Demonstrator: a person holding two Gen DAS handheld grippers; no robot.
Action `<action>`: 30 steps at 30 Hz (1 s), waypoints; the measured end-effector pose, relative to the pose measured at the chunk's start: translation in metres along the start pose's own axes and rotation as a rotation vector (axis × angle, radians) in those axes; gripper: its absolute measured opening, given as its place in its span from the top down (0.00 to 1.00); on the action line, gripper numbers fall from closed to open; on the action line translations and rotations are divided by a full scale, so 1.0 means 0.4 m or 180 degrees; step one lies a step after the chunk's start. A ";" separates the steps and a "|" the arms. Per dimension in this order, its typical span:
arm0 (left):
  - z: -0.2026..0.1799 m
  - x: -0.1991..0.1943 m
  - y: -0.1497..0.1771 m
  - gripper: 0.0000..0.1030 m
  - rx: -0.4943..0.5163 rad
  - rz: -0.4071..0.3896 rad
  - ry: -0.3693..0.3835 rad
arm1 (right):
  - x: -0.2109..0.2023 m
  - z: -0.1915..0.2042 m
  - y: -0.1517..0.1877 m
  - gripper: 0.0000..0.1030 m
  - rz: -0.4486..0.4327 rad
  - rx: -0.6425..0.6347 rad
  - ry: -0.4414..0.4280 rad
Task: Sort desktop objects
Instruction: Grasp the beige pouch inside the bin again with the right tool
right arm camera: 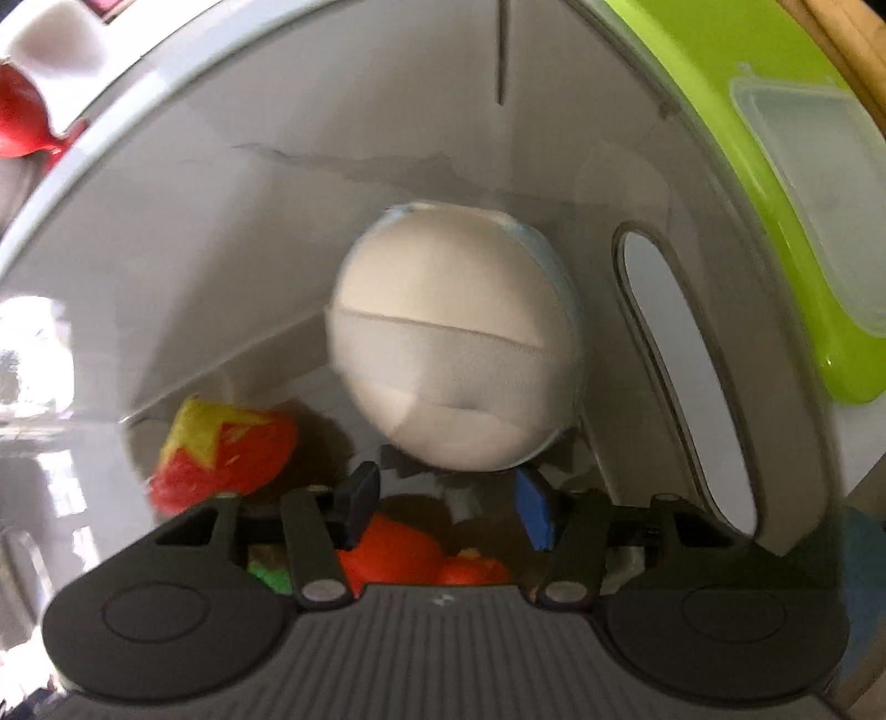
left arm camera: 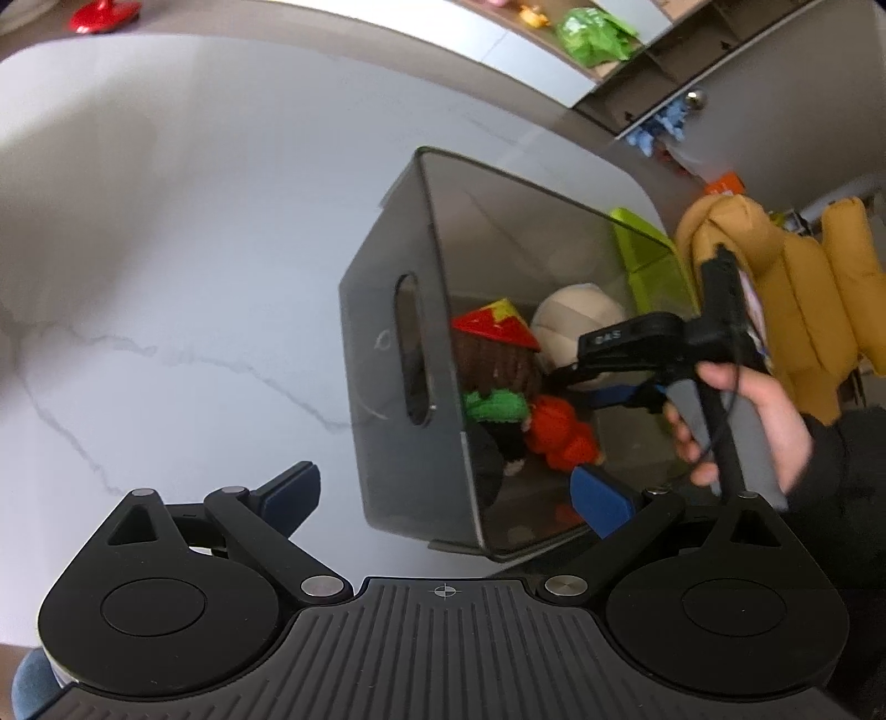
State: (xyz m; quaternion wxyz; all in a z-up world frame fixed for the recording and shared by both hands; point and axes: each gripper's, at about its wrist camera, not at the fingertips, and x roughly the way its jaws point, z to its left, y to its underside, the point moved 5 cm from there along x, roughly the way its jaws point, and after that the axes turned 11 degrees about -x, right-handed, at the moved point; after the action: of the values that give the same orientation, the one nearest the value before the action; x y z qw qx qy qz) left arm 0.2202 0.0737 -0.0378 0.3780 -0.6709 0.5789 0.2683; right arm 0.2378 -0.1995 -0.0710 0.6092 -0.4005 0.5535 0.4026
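A grey translucent bin (left arm camera: 387, 343) stands on the white marble table. Inside it lie a knitted doll with a red and yellow hat (left arm camera: 495, 354), an orange knitted toy (left arm camera: 562, 432) and a round cream plush ball (left arm camera: 576, 321). My right gripper (right arm camera: 446, 501) is inside the bin with its jaws open; the cream ball (right arm camera: 454, 343) sits just beyond its fingertips, apart from the pads. The doll's hat (right arm camera: 221, 448) and the orange toy (right arm camera: 393, 548) lie below it. My left gripper (left arm camera: 443, 495) is open and empty, straddling the bin's near corner.
A lime green container (left arm camera: 648, 255) with a clear lid (right arm camera: 819, 205) stands behind the bin. A mustard plush toy (left arm camera: 775, 277) is at the right. A red object (left arm camera: 102, 14) lies at the far left table edge. Shelves with green bags (left arm camera: 592, 30) are beyond the table.
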 end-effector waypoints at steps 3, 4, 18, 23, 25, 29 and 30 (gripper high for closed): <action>-0.021 -0.009 0.006 0.03 0.0147 -0.0035 0.0032 | -0.007 -0.015 0.014 0.82 0.0004 0.0106 -0.0201; -0.031 -0.010 0.008 0.03 0.0201 -0.0041 0.0053 | -0.012 -0.017 0.021 0.92 -0.0019 0.0080 -0.0264; -0.085 -0.007 0.028 0.03 0.0377 -0.0029 0.0202 | -0.185 0.061 0.117 0.99 -0.0260 -0.0407 -0.0965; -0.049 -0.024 0.021 0.03 0.0224 -0.0075 0.0154 | -0.181 0.044 0.080 0.46 0.0003 -0.0422 -0.0857; -0.033 -0.026 0.011 0.02 0.0134 -0.0094 0.0125 | -0.214 0.035 0.065 0.45 -0.0092 -0.0567 -0.0829; -0.018 -0.015 -0.011 0.02 -0.0071 -0.0049 0.0163 | -0.265 0.084 0.019 0.46 -0.0357 -0.1282 -0.0572; -0.017 -0.011 -0.015 0.02 -0.0106 -0.0028 0.0181 | -0.273 0.104 0.012 0.46 -0.0408 -0.1503 -0.0427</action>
State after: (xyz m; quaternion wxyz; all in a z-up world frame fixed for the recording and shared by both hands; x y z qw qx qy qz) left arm 0.2247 0.0708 -0.0292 0.3513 -0.6869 0.5819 0.2572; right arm 0.2410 -0.1643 0.0404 0.5584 -0.5384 0.3760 0.5069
